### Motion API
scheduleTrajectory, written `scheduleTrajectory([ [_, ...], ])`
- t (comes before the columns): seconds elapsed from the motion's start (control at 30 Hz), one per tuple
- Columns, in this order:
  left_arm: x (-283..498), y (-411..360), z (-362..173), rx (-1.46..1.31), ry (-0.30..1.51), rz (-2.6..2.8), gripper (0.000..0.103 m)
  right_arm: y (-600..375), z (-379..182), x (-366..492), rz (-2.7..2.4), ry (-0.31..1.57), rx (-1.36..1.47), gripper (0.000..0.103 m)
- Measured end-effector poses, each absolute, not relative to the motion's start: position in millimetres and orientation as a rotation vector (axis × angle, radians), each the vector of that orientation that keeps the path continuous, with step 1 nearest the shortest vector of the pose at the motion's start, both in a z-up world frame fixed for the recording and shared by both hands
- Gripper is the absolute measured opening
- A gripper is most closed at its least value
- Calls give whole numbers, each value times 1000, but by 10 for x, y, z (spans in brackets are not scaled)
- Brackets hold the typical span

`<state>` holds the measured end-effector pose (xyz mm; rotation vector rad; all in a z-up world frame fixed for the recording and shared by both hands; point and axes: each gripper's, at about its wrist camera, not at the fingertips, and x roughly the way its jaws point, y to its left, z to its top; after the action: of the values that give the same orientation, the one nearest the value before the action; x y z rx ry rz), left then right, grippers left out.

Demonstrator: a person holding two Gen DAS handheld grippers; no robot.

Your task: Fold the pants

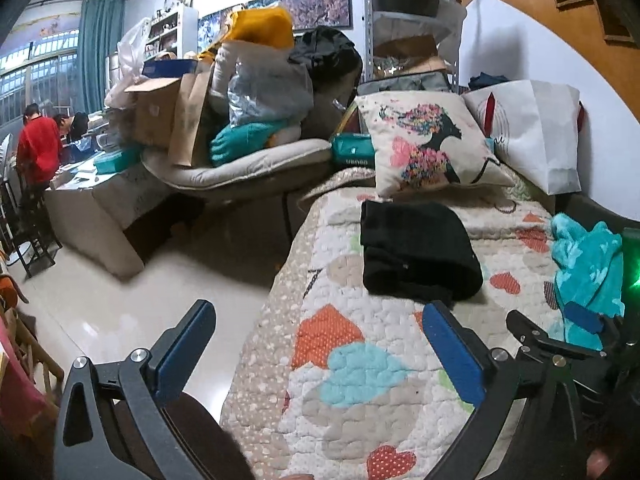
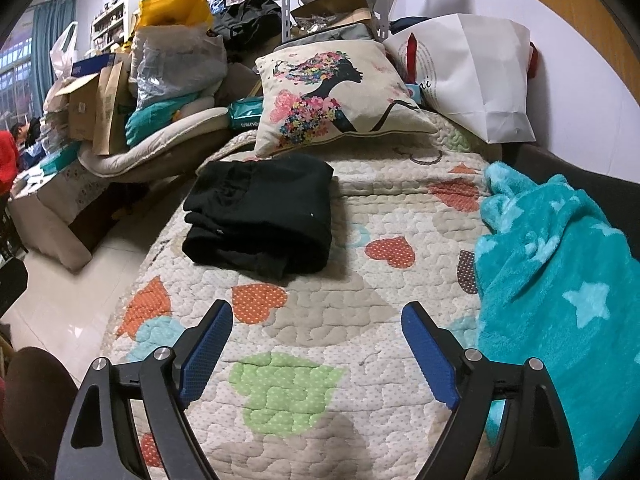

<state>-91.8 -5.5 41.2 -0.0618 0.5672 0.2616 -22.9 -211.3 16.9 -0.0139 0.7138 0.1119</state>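
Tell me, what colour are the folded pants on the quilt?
Plain black pants; the right wrist view shows them best.

The left gripper (image 1: 316, 312) has two black arms shaped like a big fork. Each arm ends in a flat blue pad (image 1: 452, 356) with a bumpy face. Round silver screws (image 1: 140, 355) sit at the joints, and each arm has a long hole cut in its side. The right gripper (image 2: 318, 312) looks just the same: black arms, blue bumpy pads (image 2: 430, 356), shiny silver screws (image 2: 162, 353). Seen from the left camera, the right gripper shows a small green light (image 1: 634, 276) on its black body.
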Motion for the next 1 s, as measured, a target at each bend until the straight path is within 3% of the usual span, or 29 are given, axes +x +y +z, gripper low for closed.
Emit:
scheduleTrajectory([
  [0.4,-862,-21,280,-81,625,269,103,-1973,93,-208,-13,713,-229,90],
  [1.0,-849,-55,244,-68,645,259,103,-1928,85,-221,-6,720,-248,91],
])
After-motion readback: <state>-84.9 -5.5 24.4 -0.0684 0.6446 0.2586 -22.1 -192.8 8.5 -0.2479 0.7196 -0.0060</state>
